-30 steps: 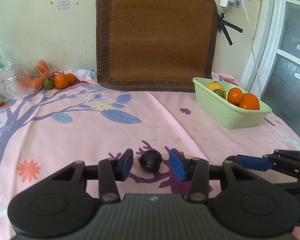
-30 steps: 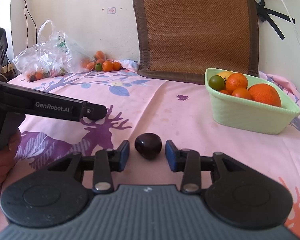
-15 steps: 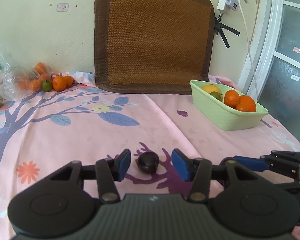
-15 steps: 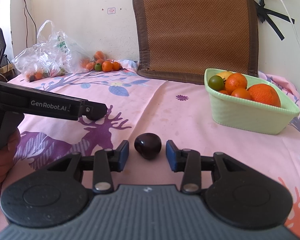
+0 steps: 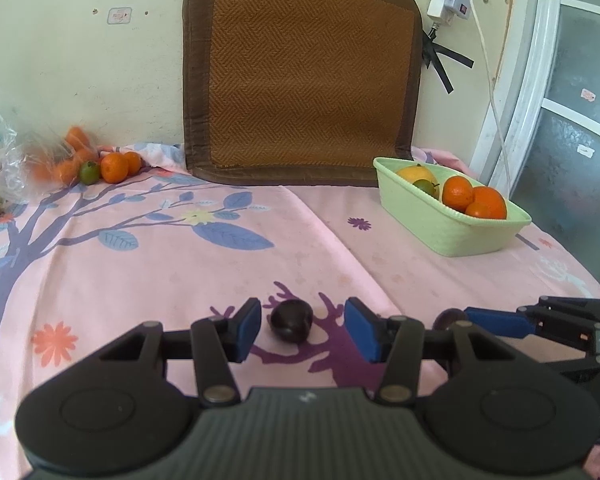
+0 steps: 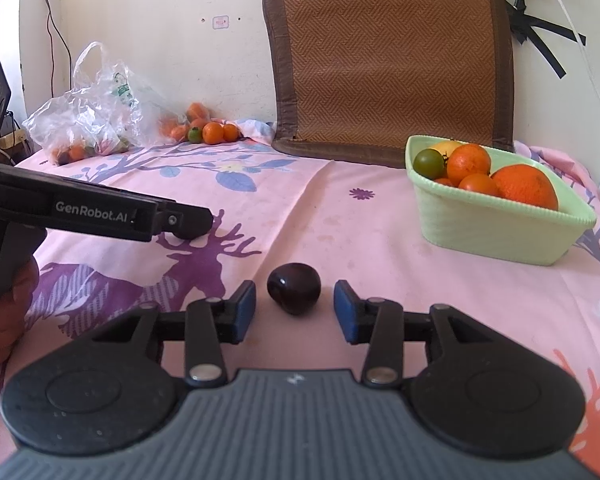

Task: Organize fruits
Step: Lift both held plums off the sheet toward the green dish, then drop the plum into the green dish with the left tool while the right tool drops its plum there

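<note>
left tongs: the left tongs (image 5: 303, 328) are spread open just over the surface, blue pads on either side of a dark plum (image 5: 291, 320), neither pad touching it.
right tongs: the right tongs (image 6: 294, 311) are open too, flanking another dark plum (image 6: 294, 288) with a gap on both sides.
plums: both lie on the pink tablecloth (image 6: 340, 216), on and beside its purple deer print; from the left camera the second plum (image 5: 446, 319) peeks out behind the left tongs' right finger.
basket: a light green basket (image 6: 496, 224) stands further back to the right, holding oranges (image 6: 524, 186) and one green fruit (image 6: 429, 163).
loose fruit: a small pile of oranges (image 6: 213, 133) with one green fruit sits by the wall at the back left.
bag: a clear plastic bag (image 6: 88, 120) with more fruit lies left of that pile.
mat: a brown woven mat (image 5: 304, 76) leans against the wall.
</note>
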Demonstrator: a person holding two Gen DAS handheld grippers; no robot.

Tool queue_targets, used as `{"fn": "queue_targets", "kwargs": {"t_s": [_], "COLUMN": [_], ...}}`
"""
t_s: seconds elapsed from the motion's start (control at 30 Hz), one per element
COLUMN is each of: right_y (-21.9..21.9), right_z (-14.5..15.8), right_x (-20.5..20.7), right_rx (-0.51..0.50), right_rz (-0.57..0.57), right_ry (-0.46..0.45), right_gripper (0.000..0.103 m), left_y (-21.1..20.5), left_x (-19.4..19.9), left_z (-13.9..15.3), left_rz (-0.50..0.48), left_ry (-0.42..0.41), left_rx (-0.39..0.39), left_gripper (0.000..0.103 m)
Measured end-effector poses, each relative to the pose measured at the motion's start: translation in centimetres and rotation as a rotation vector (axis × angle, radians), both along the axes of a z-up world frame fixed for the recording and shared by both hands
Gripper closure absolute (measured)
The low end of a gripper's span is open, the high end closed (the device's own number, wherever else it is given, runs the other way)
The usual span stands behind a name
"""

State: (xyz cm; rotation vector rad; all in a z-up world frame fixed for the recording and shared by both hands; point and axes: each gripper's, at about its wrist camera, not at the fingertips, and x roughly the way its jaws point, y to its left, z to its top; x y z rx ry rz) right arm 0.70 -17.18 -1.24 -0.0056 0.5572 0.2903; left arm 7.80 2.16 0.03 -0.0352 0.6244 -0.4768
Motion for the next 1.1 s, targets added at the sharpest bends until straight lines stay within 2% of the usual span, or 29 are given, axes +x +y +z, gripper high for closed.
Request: {"fn": "queue_targets", "kwargs": {"t_s": [0.17, 0.23, 0.27, 0.37, 0.43, 0.57, 0.73, 0.83, 0.97, 1.1], "right_y": [-0.1, 0.0, 0.0, 0.1, 0.0, -1.3, -4.5, -6.9, -9.4, -10.8], "right_z": [0.1, 0.1, 0.1, 0.0, 0.1, 0.5, 2.4, 3.5, 4.1, 3.8], "right_x": [0.5, 0.6, 0.6, 0.4, 0.4, 0.5, 0.8, 1.7, 3.1, 4.8], "right_rx": [0.009, 0.011, 0.01, 0.001, 0.009, 0.057, 0.095, 0.095, 0.089, 0.066], "right_rz": [0.002, 0.001, 0.001, 0.003, 0.0, -0.037, -0.133, -0.199, -0.256, -0.273], "right_ry": [0.008, 0.011, 0.012, 0.007, 0.001, -0.024, -0.123, -0.183, -0.218, -0.229], "right_gripper": [0.057, 0.057, 0.057, 0.072, 0.072, 0.072, 0.072, 0.072, 0.072, 0.072], "left_y": [0.0, 0.2, 0.2, 0.2, 0.1, -1.1, -5.2, -8.5, -12.6, -15.4], "left_x": [0.2, 0.5, 0.5, 0.5, 0.5, 1.0, 2.2, 3.9, 7.0, 10.7], "left_z": [-0.2, -0.3, -0.4, -0.4, -0.3, 0.4, 3.7, 5.4, 6.0, 5.8], "left_rz": [0.011, 0.012, 0.016, 0.013, 0.008, -0.04, -0.136, -0.192, -0.227, -0.235], "left_ry": [0.019, 0.037, 0.039, 0.039, 0.039, 0.076, 0.005, -0.006, 0.019, 0.086], "left_rx": [0.003, -0.003, -0.004, -0.009, -0.013, -0.077, -0.106, -0.13, -0.142, -0.168], "left_gripper": [0.058, 0.078, 0.078, 0.078, 0.078, 0.078, 0.078, 0.078, 0.078, 0.078]}}
